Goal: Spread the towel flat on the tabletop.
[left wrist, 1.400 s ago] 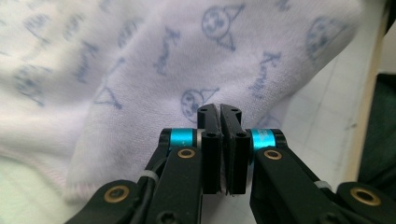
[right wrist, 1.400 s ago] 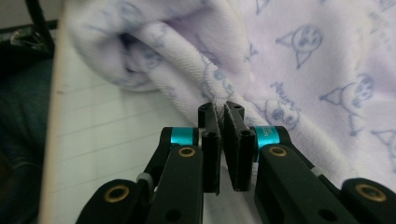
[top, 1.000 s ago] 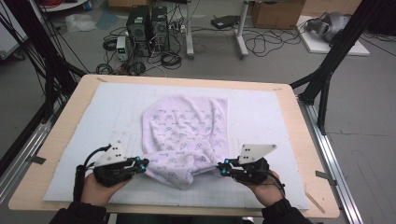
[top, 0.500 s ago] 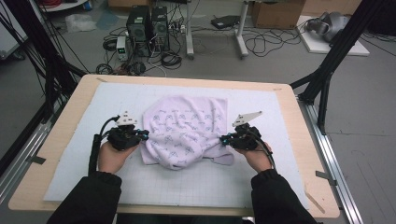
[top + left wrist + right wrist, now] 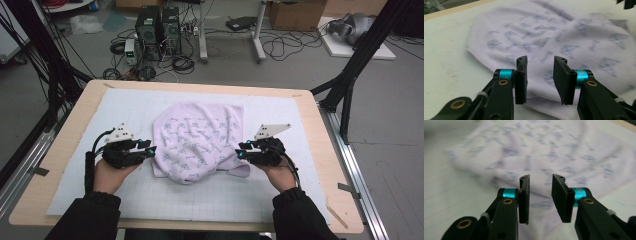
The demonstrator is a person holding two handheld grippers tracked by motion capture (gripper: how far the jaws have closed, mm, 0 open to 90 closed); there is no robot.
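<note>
One patterned cloth [image 5: 200,140] on mat [image 5: 125,107], two grippers – left gripper [image 5: 150,150], right gripper [image 5: 241,151] – jaws just parted, gripping nothing.

We see even, soft light over the desk [image 5: 320,150], with faint shadows and no glare. The cloth [image 5: 564,152] blurs in the right gripper view, worst at its left edge.
</note>
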